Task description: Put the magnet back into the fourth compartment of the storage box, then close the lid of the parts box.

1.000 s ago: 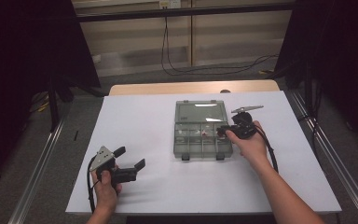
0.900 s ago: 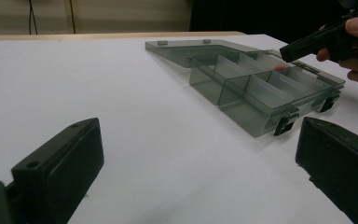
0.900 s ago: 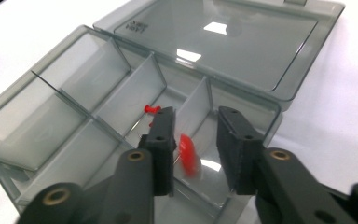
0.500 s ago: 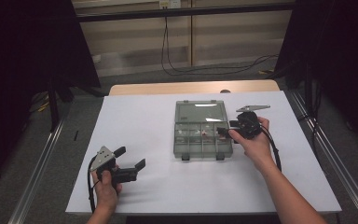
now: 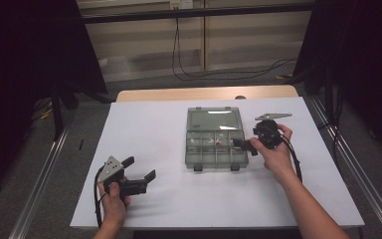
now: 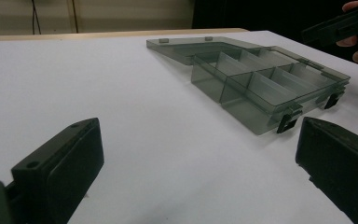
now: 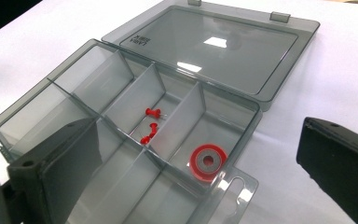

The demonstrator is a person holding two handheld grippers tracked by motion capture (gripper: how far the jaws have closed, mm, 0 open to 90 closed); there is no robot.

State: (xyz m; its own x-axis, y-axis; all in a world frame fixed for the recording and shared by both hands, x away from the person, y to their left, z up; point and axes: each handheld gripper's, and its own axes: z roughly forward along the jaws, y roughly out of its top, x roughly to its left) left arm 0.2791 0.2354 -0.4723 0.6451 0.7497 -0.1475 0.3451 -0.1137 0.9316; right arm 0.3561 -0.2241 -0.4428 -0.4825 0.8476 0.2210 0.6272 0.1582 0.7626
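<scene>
A smoky clear compartment box (image 5: 215,149) lies on the white table with its lid (image 5: 214,119) folded flat on the far side. In the right gripper view, several red push pins (image 7: 150,126) sit in a middle cell. A red ring with a grey centre (image 7: 208,161) lies in the near right cell. My right gripper (image 5: 239,143) hovers at the box's right edge, pointing left. Its jaws have just been opening and now stand wide over the cells (image 7: 196,140), with nothing gripped between them. My left gripper (image 5: 140,168) rests open near the front left, aimed across the table at the box (image 6: 261,79).
The white table (image 5: 154,129) has bare room left of the box and along the front. A wooden tabletop strip (image 5: 204,93) runs behind it. Metal rails (image 5: 348,169) flank both sides. The right hand's gripper (image 6: 340,25) shows at the top right of the left gripper view.
The right hand has drawn its gripper slightly to the right, away from the box's cells. The left hand and the box have stayed put.
</scene>
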